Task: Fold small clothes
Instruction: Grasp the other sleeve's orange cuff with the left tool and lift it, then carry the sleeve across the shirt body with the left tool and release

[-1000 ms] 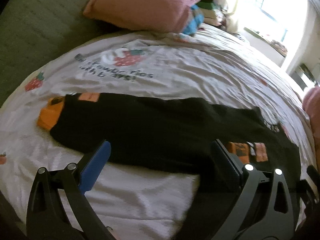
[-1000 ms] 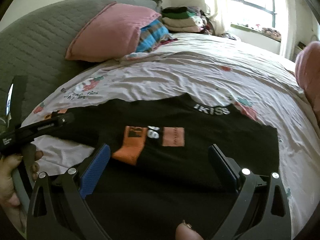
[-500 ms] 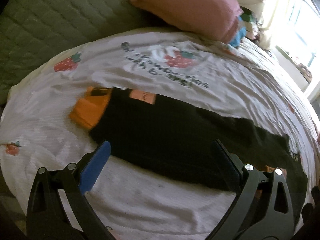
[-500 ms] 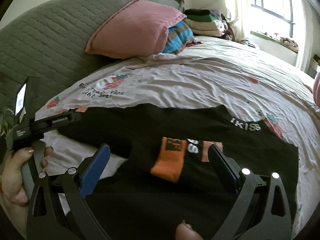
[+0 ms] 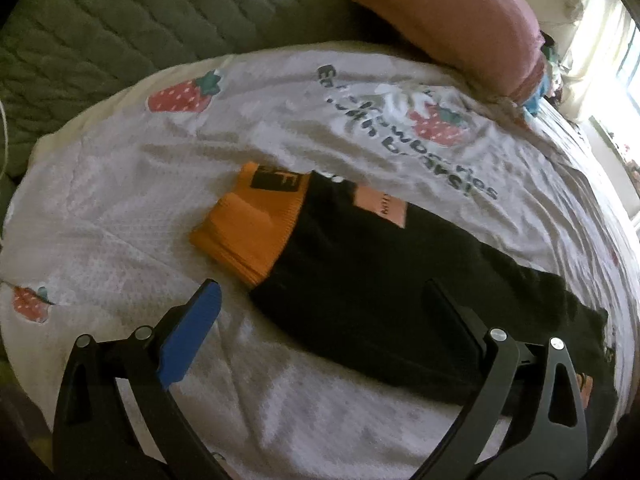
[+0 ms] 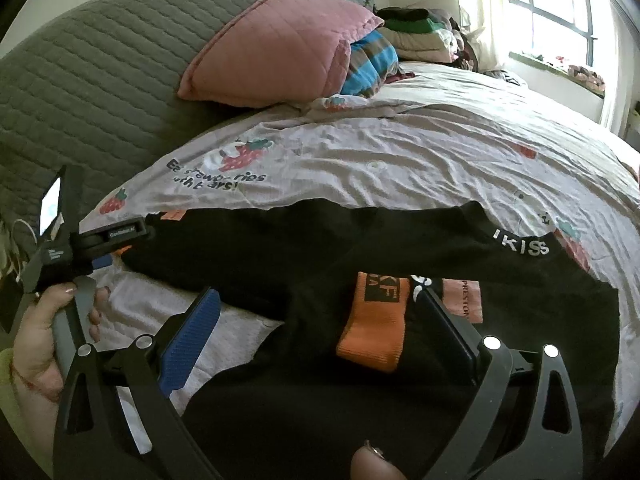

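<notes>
A black garment with orange cuffs lies flat on the bed. In the left wrist view its long sleeve (image 5: 384, 280) stretches to the left and ends in an orange cuff (image 5: 252, 228). My left gripper (image 5: 320, 300) is open and empty just above the sleeve, near the cuff. In the right wrist view the black body (image 6: 320, 264) has a folded-in orange cuff (image 6: 376, 328) on it. My right gripper (image 6: 316, 312) is open and empty over the body. The left gripper (image 6: 96, 240) shows there at the left, held in a hand.
The bed has a pale sheet with strawberry prints (image 5: 120, 208). A pink pillow (image 6: 272, 44) and a grey quilted headboard (image 6: 80, 64) lie behind. Folded clothes (image 6: 416, 36) are stacked at the far corner by the window.
My left gripper has swung left along the sleeve toward the orange cuff. My right gripper has shifted left and closer over the garment body. Both stay open.
</notes>
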Demonstrator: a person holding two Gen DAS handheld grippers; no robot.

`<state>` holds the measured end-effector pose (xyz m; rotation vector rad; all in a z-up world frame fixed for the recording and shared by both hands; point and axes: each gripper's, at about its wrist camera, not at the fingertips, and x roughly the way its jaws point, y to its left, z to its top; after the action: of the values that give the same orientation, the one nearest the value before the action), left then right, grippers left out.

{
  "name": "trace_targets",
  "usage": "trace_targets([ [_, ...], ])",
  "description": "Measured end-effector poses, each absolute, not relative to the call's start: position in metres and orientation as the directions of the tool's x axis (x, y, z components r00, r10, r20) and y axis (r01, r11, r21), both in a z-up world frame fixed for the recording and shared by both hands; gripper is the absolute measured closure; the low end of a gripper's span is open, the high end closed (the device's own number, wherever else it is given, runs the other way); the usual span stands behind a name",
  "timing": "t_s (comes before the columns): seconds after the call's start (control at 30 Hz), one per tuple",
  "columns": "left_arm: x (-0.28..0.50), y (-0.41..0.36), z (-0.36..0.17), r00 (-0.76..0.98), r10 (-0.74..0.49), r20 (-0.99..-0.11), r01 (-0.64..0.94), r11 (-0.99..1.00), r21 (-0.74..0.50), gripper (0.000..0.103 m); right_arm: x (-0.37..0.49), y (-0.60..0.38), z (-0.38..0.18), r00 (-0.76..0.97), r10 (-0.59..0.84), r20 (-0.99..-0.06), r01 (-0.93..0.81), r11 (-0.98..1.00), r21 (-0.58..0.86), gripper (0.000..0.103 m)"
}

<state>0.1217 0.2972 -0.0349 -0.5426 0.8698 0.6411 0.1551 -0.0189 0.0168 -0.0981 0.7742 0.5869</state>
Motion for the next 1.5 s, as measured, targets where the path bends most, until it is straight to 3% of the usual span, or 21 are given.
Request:
trace_targets([
  [0.2,0.126,0.319,-0.050,0.479,0.286,-0.830,-0.726,0.661,-0.191,0.011,0.159,-0.016,0.014,0.556,0.465,-0.689,-0.523,0.840,0.145,0.006],
  [0.3,0.128,0.324,-0.052,0.477,0.323,-0.817,-0.740,0.649,-0.175,0.041,0.160,-0.015,0.012,0.550,0.468,-0.692,-0.522,0.839,0.152,0.006],
  [0.37,0.127,0.326,-0.052,0.503,0.314,-0.805,-0.730,0.654,-0.201,0.069,0.160,-0.015,0.012,0.550,0.468,-0.692,-0.521,0.839,0.153,0.006],
  [0.43,0.126,0.326,-0.049,0.546,0.290,-0.786,-0.707,0.663,-0.246,0.090,0.160,-0.015,0.012,0.550,0.469,-0.691,-0.521,0.839,0.156,0.006],
  [0.47,0.127,0.326,-0.047,0.562,0.282,-0.778,-0.697,0.668,-0.262,0.095,0.159,-0.017,0.011,0.550,0.469,-0.691,-0.518,0.841,0.158,0.006],
  [0.9,0.106,0.275,0.031,0.815,0.095,-0.572,-0.425,0.768,-0.478,0.097,0.147,-0.082,0.022,0.587,0.465,-0.663,-0.432,0.872,0.230,0.006],
  [1.23,0.114,0.214,0.080,0.871,-0.040,-0.489,-0.242,0.833,-0.498,0.097,0.136,-0.144,0.024,0.630,0.436,-0.643,-0.342,0.899,0.274,0.006],
  [1.5,0.124,0.171,0.095,0.873,-0.102,-0.477,-0.155,0.869,-0.469,0.098,0.130,-0.183,0.028,0.662,0.416,-0.623,-0.287,0.909,0.302,0.006],
])
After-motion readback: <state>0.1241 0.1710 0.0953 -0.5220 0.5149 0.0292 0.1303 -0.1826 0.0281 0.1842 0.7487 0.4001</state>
